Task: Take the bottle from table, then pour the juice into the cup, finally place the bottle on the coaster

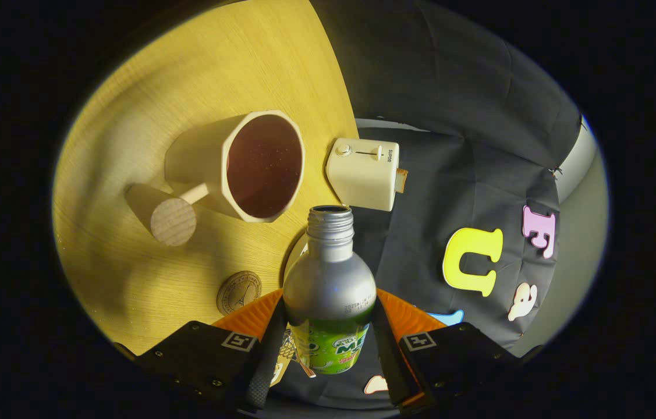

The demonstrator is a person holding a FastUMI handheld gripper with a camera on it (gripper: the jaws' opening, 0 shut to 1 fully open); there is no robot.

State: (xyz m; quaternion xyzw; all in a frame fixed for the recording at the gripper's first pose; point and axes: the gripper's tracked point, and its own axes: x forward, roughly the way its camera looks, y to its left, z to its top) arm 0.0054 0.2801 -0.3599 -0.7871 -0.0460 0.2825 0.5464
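Tool (328, 343) pinches bottle (329, 291) by both fingers, tilted, mouth near cup (246, 166) rim.
Risk: open neck sits beside, not over, the cup; juice may hit surface (130, 279). Coaster (238, 292) close by.

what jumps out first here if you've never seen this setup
The open-necked silver and green bottle comes first, clamped between the jaws of the gripper and tilted toward the table. Just beyond its mouth stands the cream cup with a wooden handle on the wooden table, its dark inside facing the camera. A small cream toaster sits beside the cup at the table's edge, and a round coaster lies near the fingers.
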